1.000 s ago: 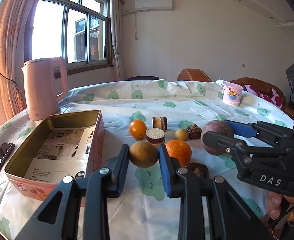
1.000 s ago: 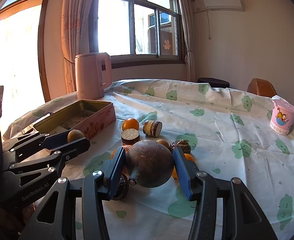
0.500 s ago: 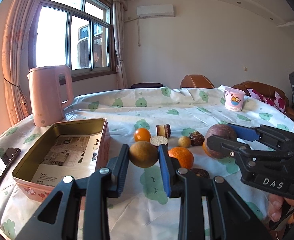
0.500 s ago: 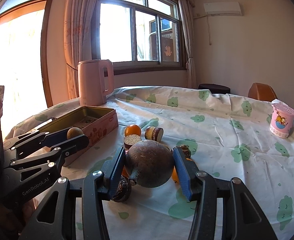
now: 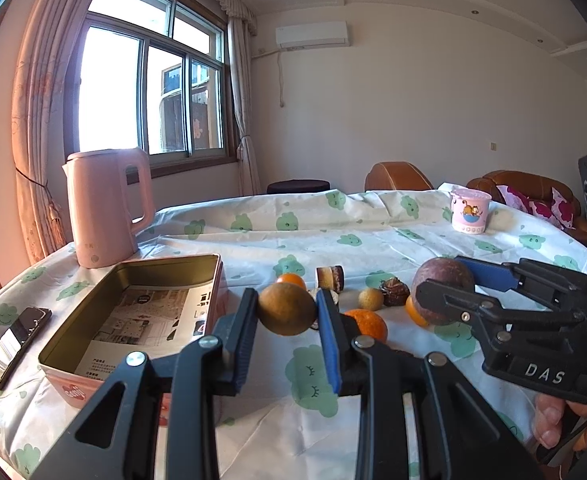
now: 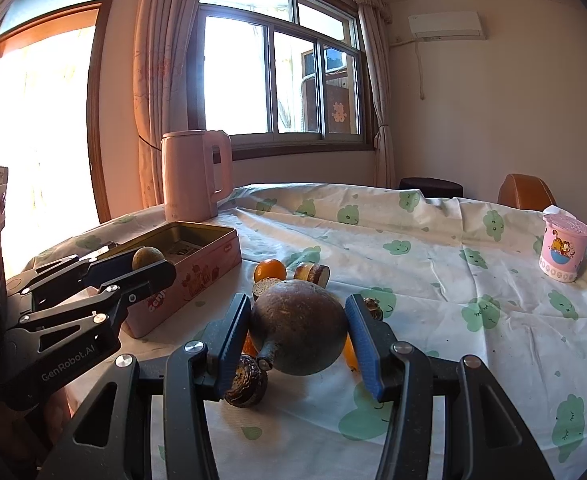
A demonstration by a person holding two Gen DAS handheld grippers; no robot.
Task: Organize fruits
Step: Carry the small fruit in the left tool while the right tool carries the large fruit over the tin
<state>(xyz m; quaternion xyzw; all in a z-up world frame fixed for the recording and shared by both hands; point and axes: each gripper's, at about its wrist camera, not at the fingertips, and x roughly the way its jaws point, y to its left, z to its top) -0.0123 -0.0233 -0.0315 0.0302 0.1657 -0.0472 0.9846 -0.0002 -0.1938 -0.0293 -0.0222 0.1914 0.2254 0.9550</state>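
A yellow-brown round fruit (image 5: 286, 308) is clamped between the blue pads of the left gripper (image 5: 287, 312) and is held clear of the tablecloth (image 5: 373, 236), just beside the right-hand long wall of the open tin box (image 5: 65, 330). The box lies near the table's left edge, and printed paper is seen on its floor. A dark purple-brown fruit (image 6: 298, 327) with a short stem is pinched between the fingers of the right gripper (image 6: 299, 332) and is carried above the cloth, over the cluster of loose fruit. In that cluster, toward the middle of the table, an orange (image 5: 365, 322) and a small tangerine (image 5: 291, 280) are seen, together with a small pale round fruit (image 5: 370, 299) and a dark wrinkled piece (image 5: 394, 291). A pink kettle (image 5: 103, 208) stands behind the box at the table's far left corner, a phone (image 5: 15, 344) lies at the left edge, and a pink cup (image 5: 470, 211) stands toward the far right edge.
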